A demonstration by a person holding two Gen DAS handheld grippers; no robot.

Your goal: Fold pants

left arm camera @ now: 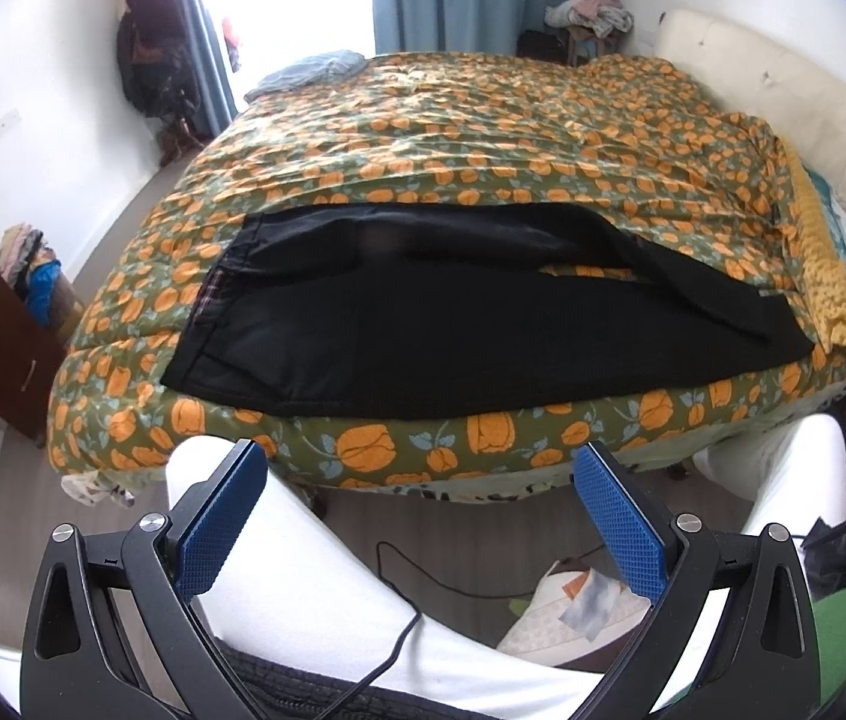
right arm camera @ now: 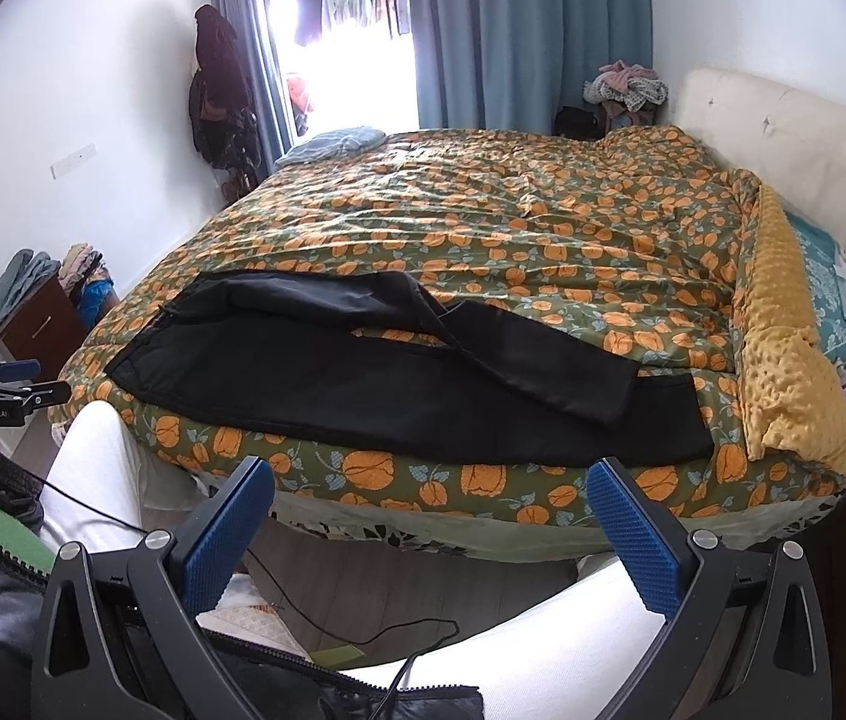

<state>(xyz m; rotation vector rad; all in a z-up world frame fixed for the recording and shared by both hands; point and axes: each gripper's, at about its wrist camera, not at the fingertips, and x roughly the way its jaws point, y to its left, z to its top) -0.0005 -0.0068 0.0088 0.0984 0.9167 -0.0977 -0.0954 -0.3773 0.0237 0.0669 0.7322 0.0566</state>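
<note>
In the left wrist view, one pair of black pants (left arm camera: 363, 324) lay spread across the near edge of one bed, on an orange-flowered quilt (left arm camera: 483, 138), waistband to the left and two legs running right, the upper leg crossing diagonally over the lower. The left gripper (left arm camera: 420, 504) hung short of the bed with its two blue pads (left arm camera: 621, 528) spread wide, holding and touching nothing. Two white-trousered legs (left arm camera: 303, 570) of the person showed below.

In the right wrist view, the same single pair of pants (right arm camera: 363, 384) lay at the quilt's front edge. The right gripper (right arm camera: 432, 522) was likewise wide open and empty, clear of the bed. One yellow dotted blanket (right arm camera: 783, 360) lay at the right.
</note>
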